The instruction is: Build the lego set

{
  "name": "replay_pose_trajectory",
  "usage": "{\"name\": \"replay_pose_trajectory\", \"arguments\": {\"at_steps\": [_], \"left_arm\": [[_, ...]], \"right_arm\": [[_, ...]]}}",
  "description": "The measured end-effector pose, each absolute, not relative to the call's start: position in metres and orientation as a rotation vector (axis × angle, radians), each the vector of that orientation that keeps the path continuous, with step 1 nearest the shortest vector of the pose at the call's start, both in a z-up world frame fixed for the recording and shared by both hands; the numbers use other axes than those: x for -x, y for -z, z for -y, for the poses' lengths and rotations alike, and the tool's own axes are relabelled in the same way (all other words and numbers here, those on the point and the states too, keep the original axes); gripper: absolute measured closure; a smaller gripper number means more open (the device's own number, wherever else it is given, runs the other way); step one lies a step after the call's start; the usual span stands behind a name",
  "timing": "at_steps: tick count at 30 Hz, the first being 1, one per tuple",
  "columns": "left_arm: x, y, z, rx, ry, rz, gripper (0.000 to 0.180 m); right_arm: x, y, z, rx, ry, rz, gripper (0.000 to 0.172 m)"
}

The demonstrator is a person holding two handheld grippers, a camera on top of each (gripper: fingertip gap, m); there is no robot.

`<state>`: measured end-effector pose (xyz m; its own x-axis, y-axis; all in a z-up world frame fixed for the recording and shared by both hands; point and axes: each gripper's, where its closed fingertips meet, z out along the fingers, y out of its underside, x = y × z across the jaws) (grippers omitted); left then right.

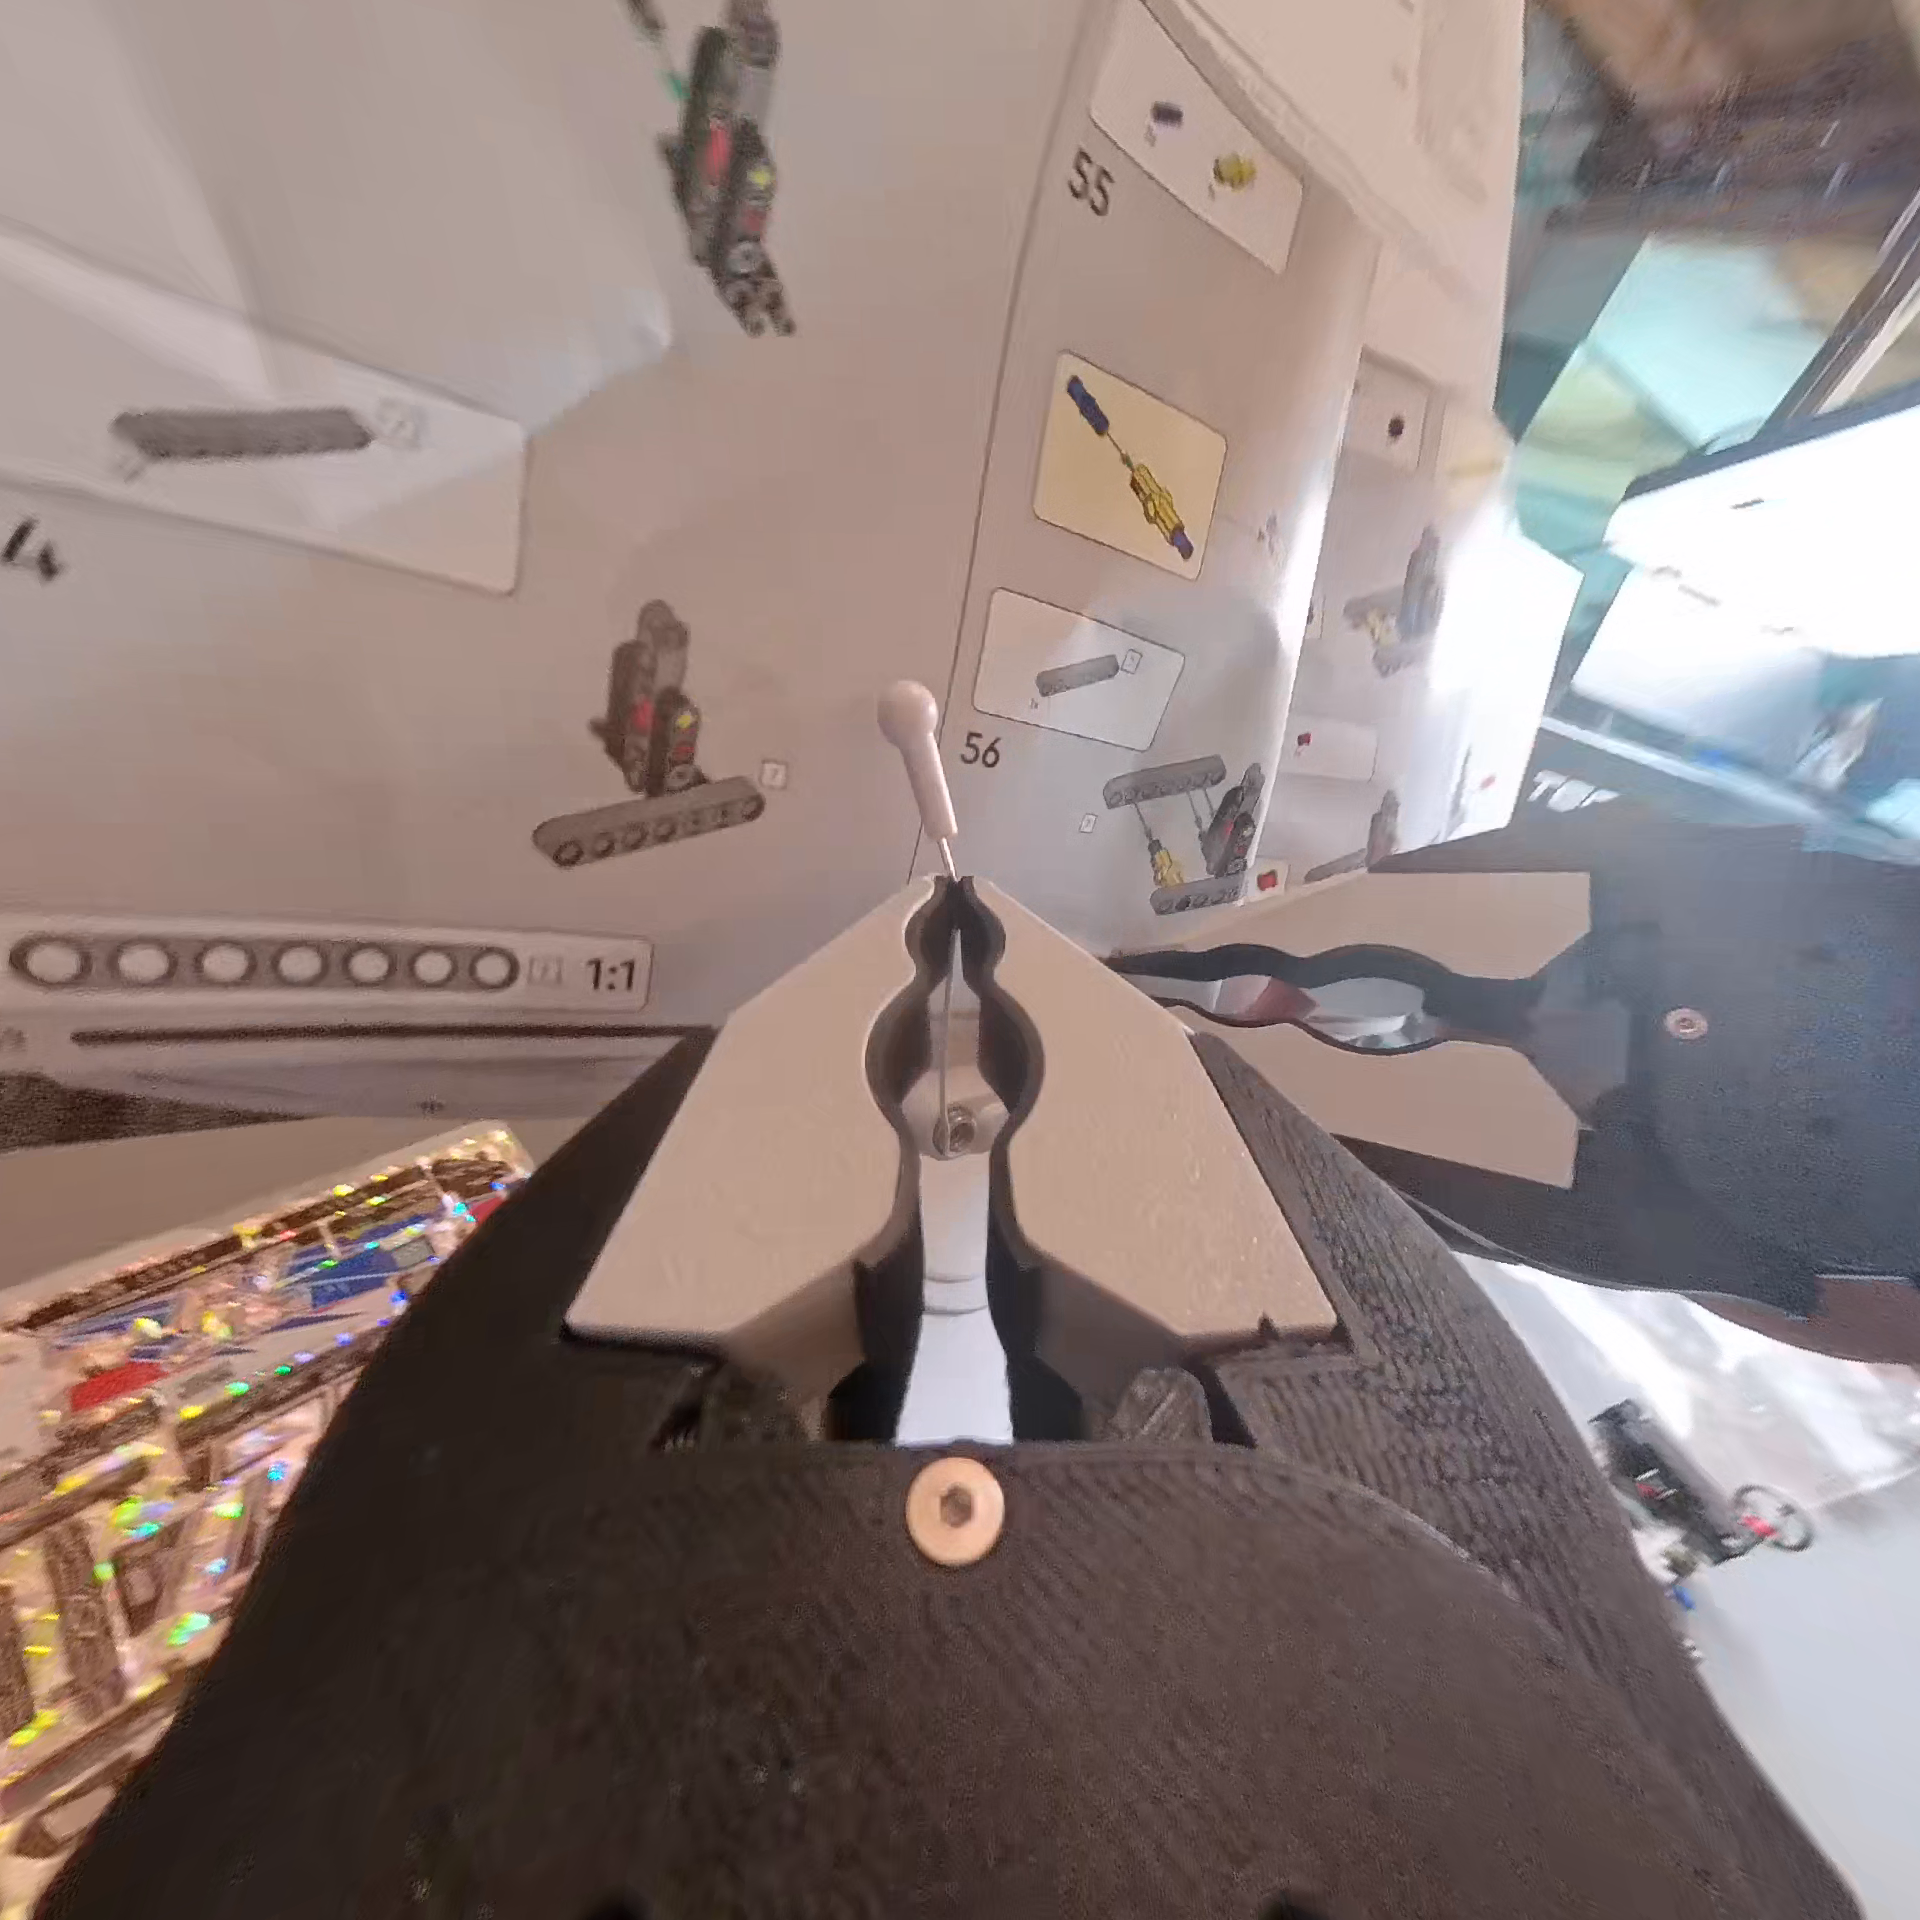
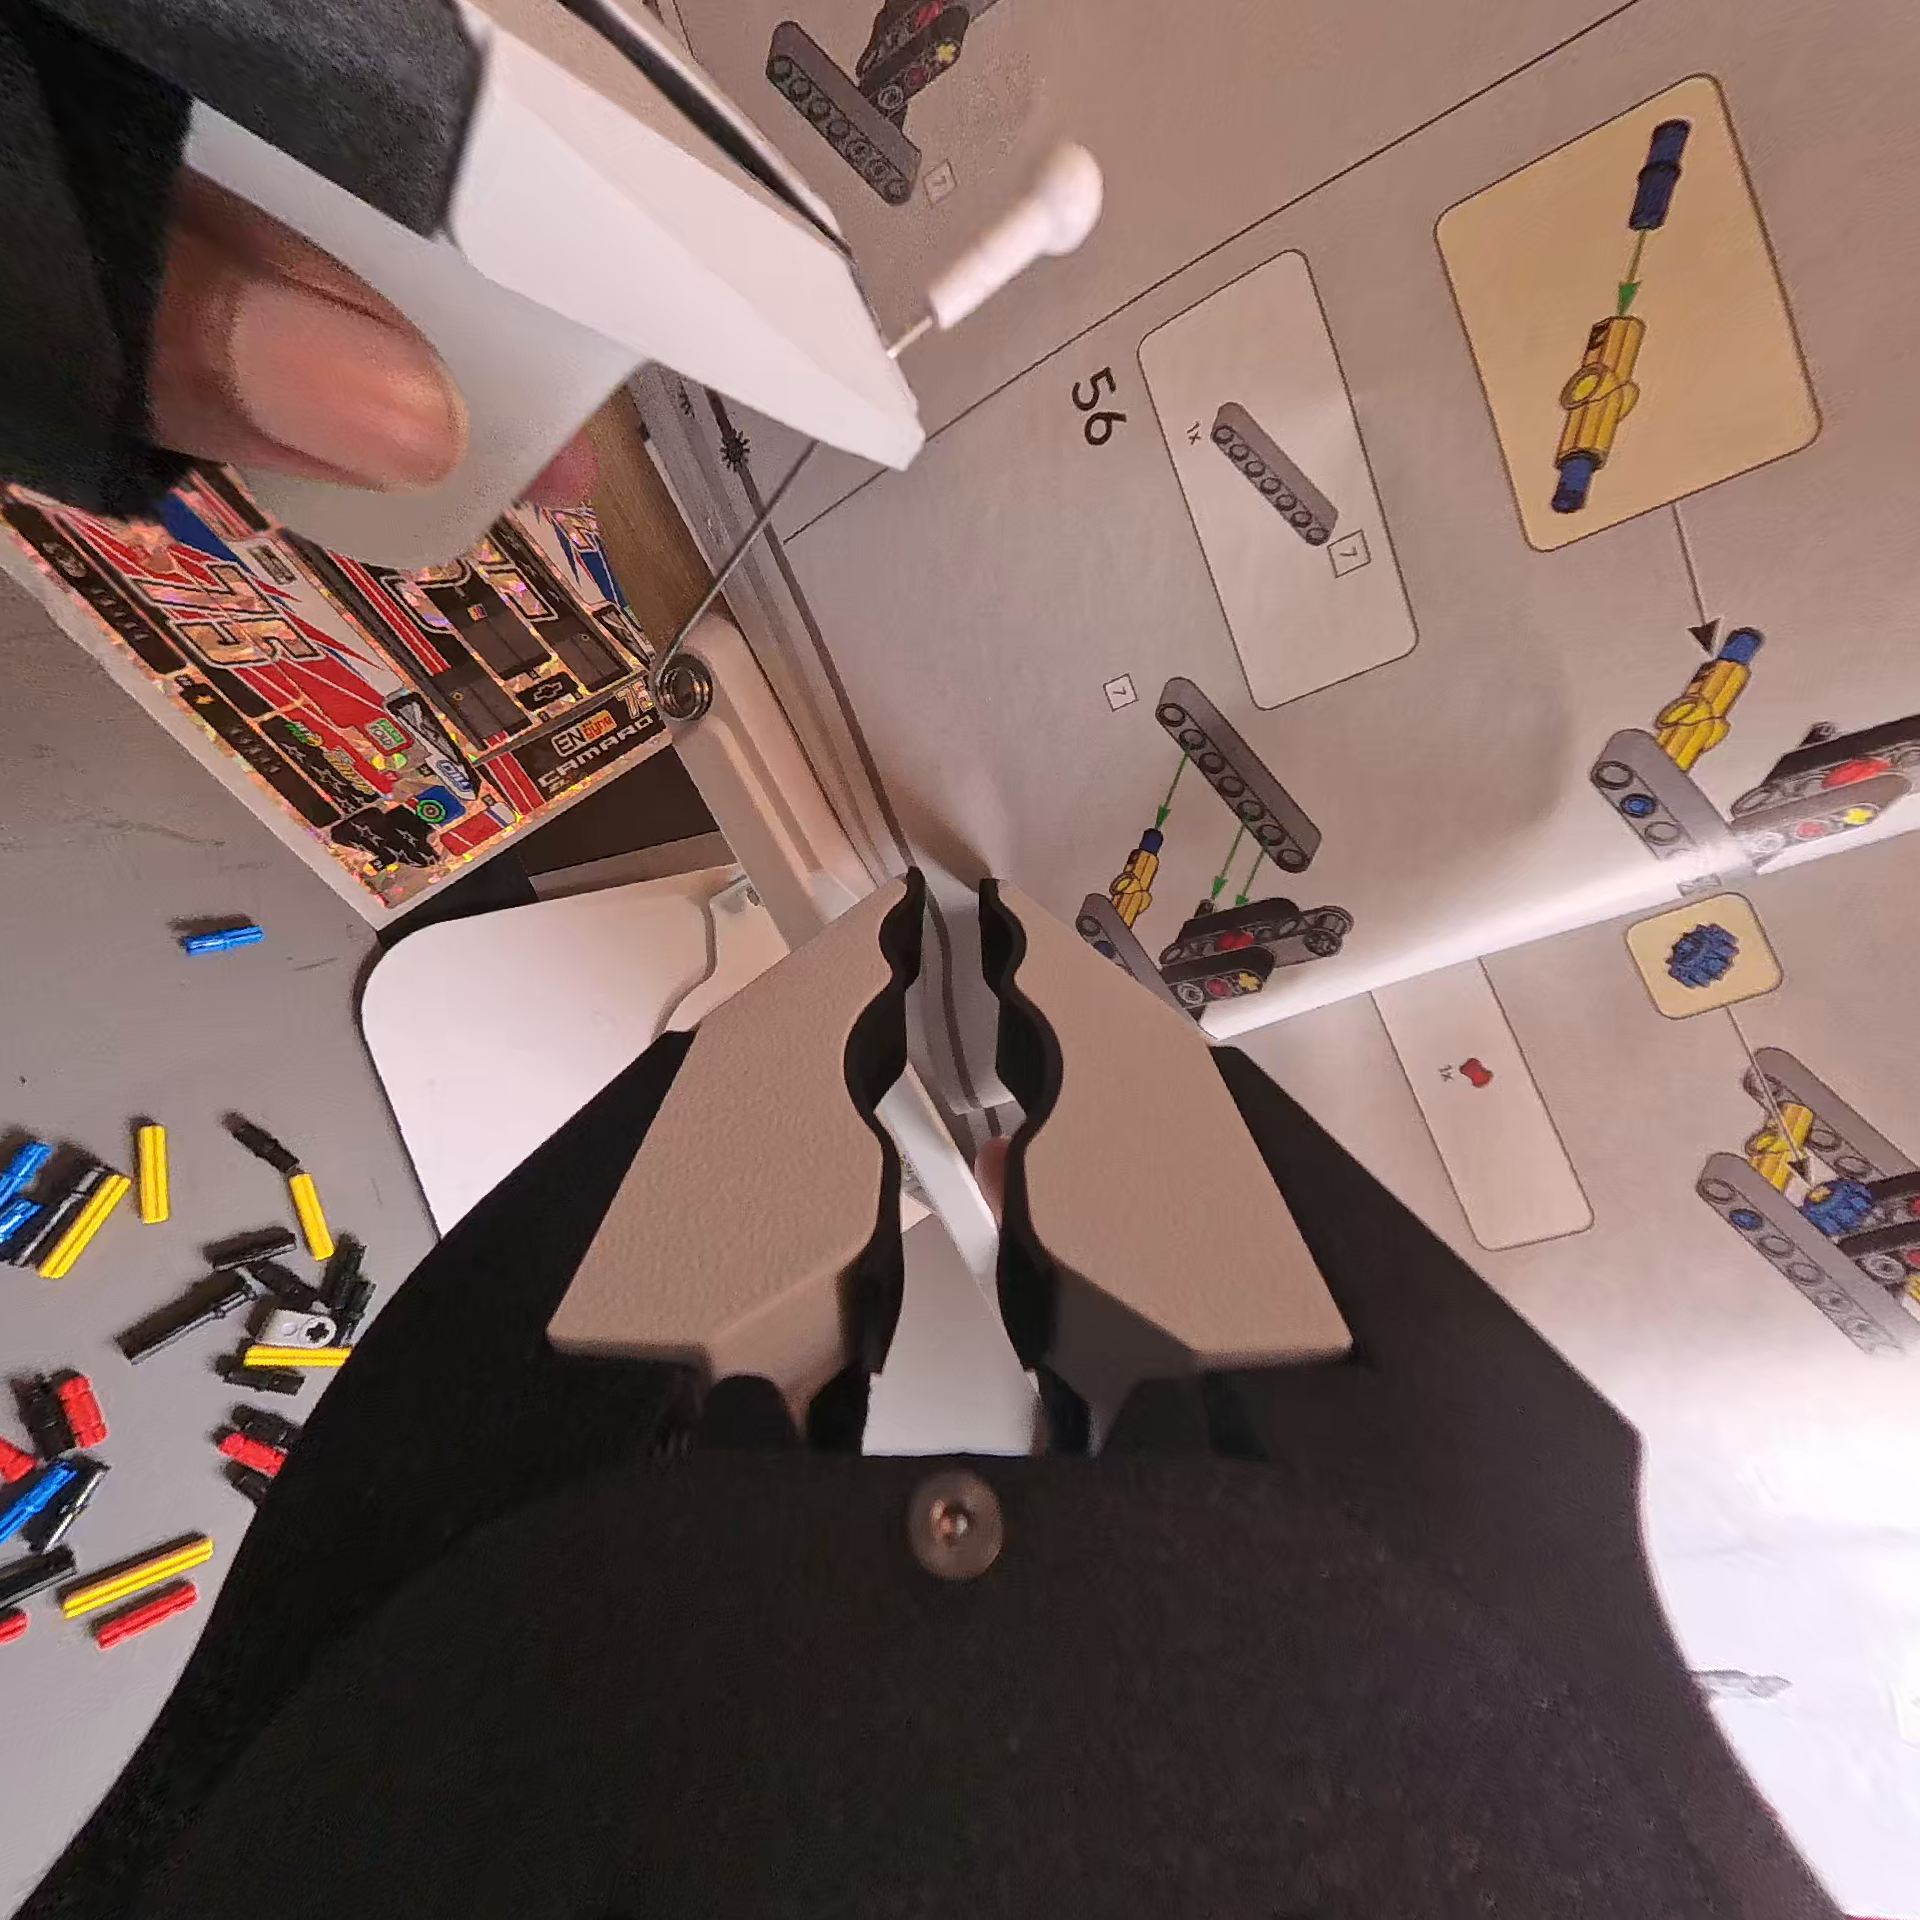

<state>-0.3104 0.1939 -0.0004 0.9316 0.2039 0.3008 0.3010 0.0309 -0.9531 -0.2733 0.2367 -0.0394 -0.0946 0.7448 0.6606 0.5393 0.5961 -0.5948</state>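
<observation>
Left fingers pinching a wire arm, right fingers parted around a stand's edge

The left gripper (image 1: 953, 883) is clamping its fingers on the thin wire of a white-tipped page-holder arm (image 1: 914, 753), tip poking just past them; the right gripper (image 2: 951, 894) is holding its fingers slightly apart astride the white book stand (image 2: 790, 790), beside the open instruction booklet (image 2: 1039, 582)

We see both wrist views brightly lit by daylight. In the left wrist view glare from the window (image 1: 1756, 540) at the right washes out the instruction booklet (image 1: 831, 540) beside it, and motion blur smears the printed drawings. The right wrist view is sharper; soft shadows fall on the booklet's page (image 2: 1039, 623). Fisheye distortion bends the edges of both views.
</observation>
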Motion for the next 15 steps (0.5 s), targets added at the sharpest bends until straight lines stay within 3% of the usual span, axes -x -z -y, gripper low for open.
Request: {"name": "replay_pose_trajectory", "arguments": {"at_steps": [1,7,15], "left_arm": [[0.31,0.001,-0.196,1.566,0.064,0.4,0.18],[0.316,0.006,-0.196,1.548,0.048,0.438,0.18],[0.314,0.009,-0.197,1.615,-0.027,0.356,0.18]], "right_arm": [[0.273,0.04,-0.236,1.051,-0.242,1.765,0.162],[0.267,0.038,-0.229,1.033,-0.284,1.767,0.154],[0.246,-0.01,-0.254,1.099,-0.464,1.506,0.149]]}}
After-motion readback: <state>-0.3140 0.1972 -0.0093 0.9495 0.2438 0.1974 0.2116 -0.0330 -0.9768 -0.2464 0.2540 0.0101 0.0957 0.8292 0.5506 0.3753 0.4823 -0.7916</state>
